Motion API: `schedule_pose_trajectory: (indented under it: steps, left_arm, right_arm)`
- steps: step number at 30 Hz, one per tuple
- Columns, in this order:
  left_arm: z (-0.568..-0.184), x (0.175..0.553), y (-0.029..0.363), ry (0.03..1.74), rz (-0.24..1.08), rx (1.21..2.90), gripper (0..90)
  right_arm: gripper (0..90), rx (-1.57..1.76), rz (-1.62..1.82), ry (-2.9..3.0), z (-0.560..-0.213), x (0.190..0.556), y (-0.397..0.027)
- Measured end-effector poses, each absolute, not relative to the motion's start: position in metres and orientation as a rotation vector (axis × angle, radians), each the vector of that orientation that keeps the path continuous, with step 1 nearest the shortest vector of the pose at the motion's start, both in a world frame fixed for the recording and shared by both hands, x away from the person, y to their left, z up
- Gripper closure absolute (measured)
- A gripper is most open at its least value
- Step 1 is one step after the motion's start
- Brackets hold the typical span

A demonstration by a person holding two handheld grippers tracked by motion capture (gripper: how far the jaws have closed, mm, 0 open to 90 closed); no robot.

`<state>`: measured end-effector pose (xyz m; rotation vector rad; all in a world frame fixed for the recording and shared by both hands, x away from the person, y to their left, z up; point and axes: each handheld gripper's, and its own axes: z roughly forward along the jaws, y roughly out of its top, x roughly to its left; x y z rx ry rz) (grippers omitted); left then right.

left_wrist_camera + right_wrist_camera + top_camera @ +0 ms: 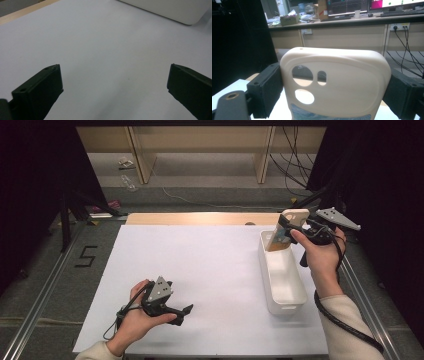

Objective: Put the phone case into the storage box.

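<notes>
Cream phone case (335,85) sits pinched in the right claw (289,226) over the white bin's (287,292) far end — it could tip out (left claw (182,312) rests wide, holding nothing) — if the pinch loosens.

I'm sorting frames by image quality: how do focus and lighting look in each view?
High view: evenly lit white table, dark surroundings, slightly soft. Left gripper view: the black fingers blur at close range. Right gripper view: the cream phone case is sharp, with bright monitors behind.
</notes>
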<state>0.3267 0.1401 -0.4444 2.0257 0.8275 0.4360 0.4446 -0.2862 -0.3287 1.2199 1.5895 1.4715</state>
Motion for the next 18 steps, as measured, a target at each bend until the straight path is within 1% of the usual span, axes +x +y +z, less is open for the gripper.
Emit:
schedule_pose_trajectory:
  steps: [18]
  left_arm:
    - [-0.444,0.327,0.140,0.828,0.433,2.023,0.0]
  right_arm:
    - [13.1,1.229,1.437,1.594,-0.326,0.456,-0.283]
